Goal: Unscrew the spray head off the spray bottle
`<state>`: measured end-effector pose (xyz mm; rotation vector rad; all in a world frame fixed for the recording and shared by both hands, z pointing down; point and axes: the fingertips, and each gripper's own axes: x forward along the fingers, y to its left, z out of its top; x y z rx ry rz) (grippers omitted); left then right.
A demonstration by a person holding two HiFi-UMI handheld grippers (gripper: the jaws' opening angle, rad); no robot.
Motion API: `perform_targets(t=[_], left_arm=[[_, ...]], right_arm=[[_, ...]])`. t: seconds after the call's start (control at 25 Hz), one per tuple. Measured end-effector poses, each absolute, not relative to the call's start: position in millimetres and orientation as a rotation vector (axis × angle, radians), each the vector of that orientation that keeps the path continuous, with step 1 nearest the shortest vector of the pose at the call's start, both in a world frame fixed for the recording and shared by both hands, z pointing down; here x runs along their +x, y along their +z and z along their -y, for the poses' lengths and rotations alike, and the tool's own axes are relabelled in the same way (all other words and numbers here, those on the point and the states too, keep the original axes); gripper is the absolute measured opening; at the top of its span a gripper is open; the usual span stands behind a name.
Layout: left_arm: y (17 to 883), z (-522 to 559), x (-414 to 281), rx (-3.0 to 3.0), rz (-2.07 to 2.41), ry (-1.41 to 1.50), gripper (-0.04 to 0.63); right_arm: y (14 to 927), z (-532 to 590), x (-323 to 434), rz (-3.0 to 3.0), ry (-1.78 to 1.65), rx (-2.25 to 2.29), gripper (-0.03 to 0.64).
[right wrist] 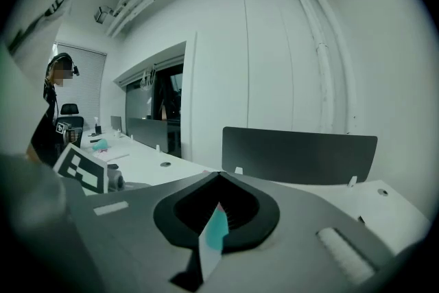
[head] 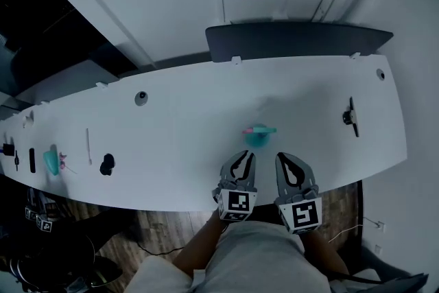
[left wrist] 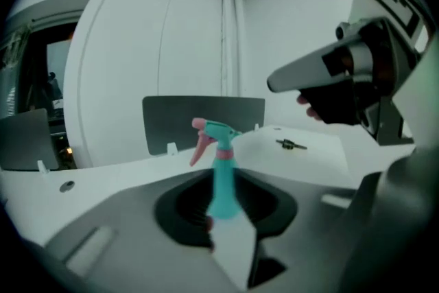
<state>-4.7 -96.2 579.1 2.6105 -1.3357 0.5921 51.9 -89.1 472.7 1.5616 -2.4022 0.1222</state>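
Observation:
A teal spray bottle (head: 259,136) with a teal spray head and a pink trigger and collar stands upright on the long white table (head: 192,127), near its front edge. My left gripper (head: 243,157) sits just in front of the bottle to its left, shut and holding nothing. My right gripper (head: 285,158) is beside it, in front of the bottle to its right, also shut and holding nothing. In the left gripper view the bottle (left wrist: 221,178) stands straight ahead beyond the shut jaws, its spray head (left wrist: 215,133) in full sight. The right gripper view shows only a teal sliver of the bottle (right wrist: 217,227) through the jaw slit.
A dark partition panel (head: 298,42) stands along the table's far edge. A small black stand (head: 350,116) is at the right, a round grommet (head: 140,98) at the back left. Far left lie a teal object (head: 51,160), a pen (head: 88,146) and a black lump (head: 107,164).

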Motion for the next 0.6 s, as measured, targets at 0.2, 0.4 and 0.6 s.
perform_targets(t=[0.2,0.4,0.6], left_arm=[[630.0,115.4,13.0,2.529,1.218,0.731,0.367],[665.0,135.8,31.8,2.5,1.215,0.886,0.443],[688.7,156.2,42.3,2.496,1.259,1.022,0.46]], right_arm=[[475.3,104.6,60.6,2.434,0.12,1.511,0.0],[477.6,115.4,74.5,2.43,0.098,1.466,0.0],[481.7,115.9,81.7,2.414,0.087,1.42,0.0]])
